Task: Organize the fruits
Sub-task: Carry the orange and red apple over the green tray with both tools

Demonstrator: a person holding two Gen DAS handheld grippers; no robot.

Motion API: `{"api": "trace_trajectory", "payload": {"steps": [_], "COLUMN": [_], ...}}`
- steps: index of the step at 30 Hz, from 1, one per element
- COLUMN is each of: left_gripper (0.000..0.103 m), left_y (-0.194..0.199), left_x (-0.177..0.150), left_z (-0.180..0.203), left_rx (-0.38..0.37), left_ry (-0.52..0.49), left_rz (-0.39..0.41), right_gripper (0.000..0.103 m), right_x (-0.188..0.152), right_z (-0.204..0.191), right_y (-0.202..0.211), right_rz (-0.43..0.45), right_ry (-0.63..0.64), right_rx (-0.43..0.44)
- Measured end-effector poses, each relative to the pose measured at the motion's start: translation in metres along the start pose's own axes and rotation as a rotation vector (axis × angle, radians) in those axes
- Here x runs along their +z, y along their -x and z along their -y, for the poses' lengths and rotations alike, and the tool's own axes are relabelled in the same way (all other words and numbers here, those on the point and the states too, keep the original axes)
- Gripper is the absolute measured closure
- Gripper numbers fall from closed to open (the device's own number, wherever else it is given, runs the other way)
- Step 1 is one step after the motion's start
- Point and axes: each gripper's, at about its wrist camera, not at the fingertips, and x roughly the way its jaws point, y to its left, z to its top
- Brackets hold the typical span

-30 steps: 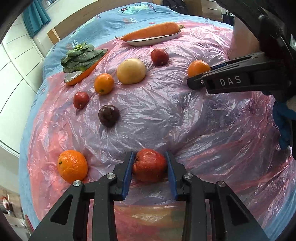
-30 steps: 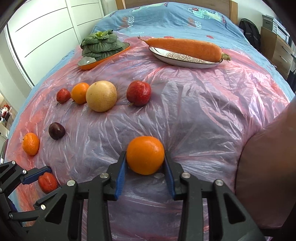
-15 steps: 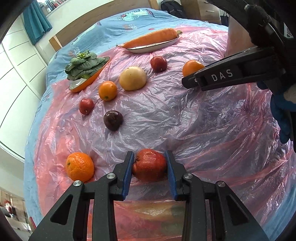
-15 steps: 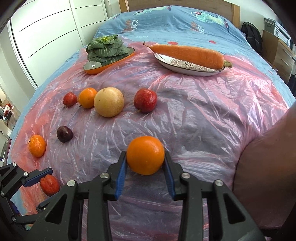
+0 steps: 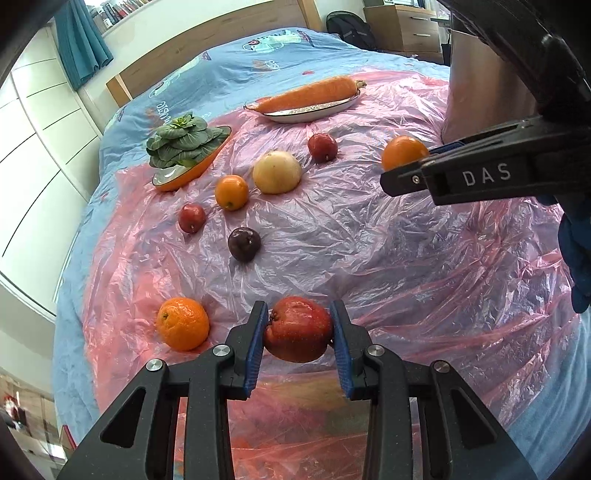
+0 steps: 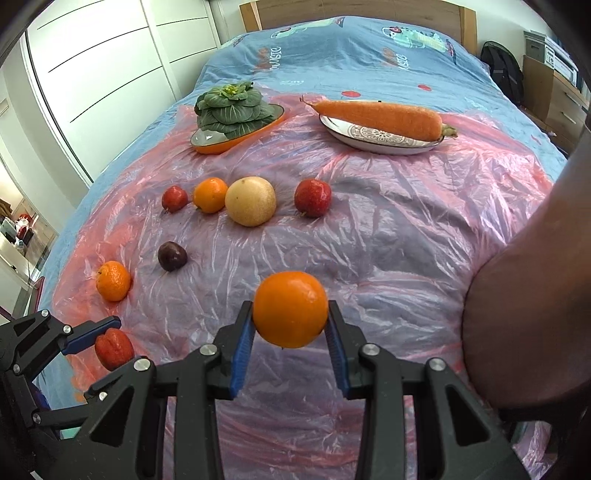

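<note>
The small red waxy apple-like fruit (image 5: 298, 334) sits clamped between the blue pads of the left gripper (image 5: 298, 332), held clear above the crinkled pink plastic sheet (image 5: 388, 258) that covers the bed. The smooth round orange (image 6: 290, 309) is pinched the same way in the right gripper (image 6: 290, 325), its pads pressed on either side, also off the sheet (each gripper shows in the other's camera, off to the side, with its fruit in its tongs).

On the sheet, just left of the left gripper, lies a bumpy-skinned mandarin (image 5: 182, 324). Further up sits a dark purple plum (image 5: 243, 244), alone. Beyond it runs a loose row: a small red round fruit (image 5: 192, 218), a small orange citrus (image 5: 231, 192) just beside a large pale yellow round fruit (image 5: 277, 172), and then, a little apart, a red apple (image 5: 323, 147).

At the far edge of the sheet stand two dishes, well apart from each other. An orange oval dish (image 6: 236, 138) holds a head of dark green leafy vegetable (image 6: 231, 107). A white patterned oval plate (image 6: 380, 138) carries a long orange carrot (image 6: 380, 116) lying across it, its stalk end jutting past the rim.

Under it all is a blue bedspread with cartoon prints (image 6: 351, 55), a wooden headboard (image 6: 354, 11) behind, and white wardrobe doors (image 6: 92, 66) to the left. A person's bare forearm (image 6: 528, 314) fills the right edge of the right camera's view.
</note>
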Motion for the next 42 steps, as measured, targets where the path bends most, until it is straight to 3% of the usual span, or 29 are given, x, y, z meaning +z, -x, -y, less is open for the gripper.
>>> {"api": "trace_trajectory", "payload": {"steps": [10, 18, 28, 42], "left_gripper": [0.073, 0.074, 0.074, 0.074], "left_y": [0.015, 0.037, 0.066, 0.095], "left_x": [-0.005, -0.001, 0.027, 0.092], "left_z": [0.002, 0.035, 0.121, 0.255], "left_rx": [-0.026, -0.087, -0.232, -0.445], "left_ry": [-0.001, -0.045, -0.171, -0.301], "left_rz": [-0.015, -0.031, 0.016, 0.09], "right_gripper": [0.046, 0.046, 0.046, 0.046], "right_x": [-0.04, -0.087, -0.138, -0.172], "right_z": [-0.001, 0.017, 0.082, 0.201], "right_y": [0.036, 0.074, 0.136, 0.219], "right_rz": [-0.043, -0.102, -0.136, -0.054], "right_ry": [-0.074, -0.152, -0.28, -0.45], "right_rx": [0.029, 0.004, -0.101, -0.271]}}
